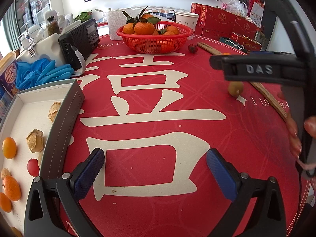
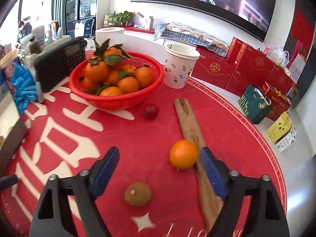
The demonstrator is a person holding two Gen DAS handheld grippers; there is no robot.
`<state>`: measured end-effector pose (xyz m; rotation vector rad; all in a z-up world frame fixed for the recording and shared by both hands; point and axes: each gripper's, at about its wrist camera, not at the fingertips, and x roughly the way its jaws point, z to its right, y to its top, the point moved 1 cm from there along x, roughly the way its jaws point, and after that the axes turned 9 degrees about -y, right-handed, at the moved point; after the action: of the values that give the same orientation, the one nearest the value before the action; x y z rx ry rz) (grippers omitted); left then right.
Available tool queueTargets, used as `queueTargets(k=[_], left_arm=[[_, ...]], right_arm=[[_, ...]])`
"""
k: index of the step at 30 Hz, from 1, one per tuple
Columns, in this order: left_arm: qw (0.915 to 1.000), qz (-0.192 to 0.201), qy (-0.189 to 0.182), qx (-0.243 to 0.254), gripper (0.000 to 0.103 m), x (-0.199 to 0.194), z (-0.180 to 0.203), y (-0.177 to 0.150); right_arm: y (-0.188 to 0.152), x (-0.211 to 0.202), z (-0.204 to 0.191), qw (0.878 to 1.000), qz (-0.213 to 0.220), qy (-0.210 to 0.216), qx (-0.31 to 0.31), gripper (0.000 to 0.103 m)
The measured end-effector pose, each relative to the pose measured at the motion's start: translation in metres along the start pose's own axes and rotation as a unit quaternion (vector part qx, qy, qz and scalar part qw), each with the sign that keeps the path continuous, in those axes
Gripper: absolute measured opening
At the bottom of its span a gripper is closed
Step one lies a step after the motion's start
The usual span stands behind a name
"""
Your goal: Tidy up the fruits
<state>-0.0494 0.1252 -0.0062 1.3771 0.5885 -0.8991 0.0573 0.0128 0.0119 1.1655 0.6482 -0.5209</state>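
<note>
- While both tongs are spread wide and grip nothing, the left tongs (image 1: 156, 169) hover over the round red desk (image 1: 150, 118) printed with a large cream character
- Right tongs (image 2: 160, 169), likewise released, hang above two loose fruits: a small round orange kumquat (image 2: 183, 154) lying just inside the right blue finger pad (image 2: 212, 174), and a greenish-brown round fruit (image 2: 137, 194) low between the fingers
- Kumquat touches the long flat wooden stick (image 2: 189, 126), which runs away from the right tongs toward the white paper cup with leaf print (image 2: 179, 68)
- Small dark-red round fruit (image 2: 150, 111) rests on the desk just in front of the red plastic mesh basket (image 2: 118, 100), apart from it
- Basket holds a heap of leafy orange mandarins (image 2: 110, 73)
- White shallow cardboard box with a grey stitched rim (image 1: 65, 116), at the left edge of the desk, contains orange kumquats (image 1: 9, 147), papery tan husked fruits (image 1: 35, 140) and one red round fruit (image 1: 32, 165)
- Black portable radio (image 1: 83, 39) and crumpled blue gloves (image 1: 43, 73) lie behind the box
</note>
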Motion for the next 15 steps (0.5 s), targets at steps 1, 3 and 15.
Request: queueTargets(k=[1, 3, 15], left_arm=[[0.9999, 0.002, 0.009, -0.011, 0.103, -0.002, -0.004, -0.002], [0.9991, 0.011, 0.018, -0.037, 0.103, -0.009, -0.013, -0.007], [0.9857, 0.147, 0.075, -0.032, 0.103, -0.069, -0.014, 0.001]], right_arm=[[-0.008, -0.01, -0.002, 1.0, 0.003, -0.023, -0.003, 0.103], [-0.022, -0.034, -0.005, 0.998, 0.027, -0.049, -0.013, 0.103], [-0.085, -0.056, -0.042, 0.992, -0.018, -0.125, -0.021, 0.103]])
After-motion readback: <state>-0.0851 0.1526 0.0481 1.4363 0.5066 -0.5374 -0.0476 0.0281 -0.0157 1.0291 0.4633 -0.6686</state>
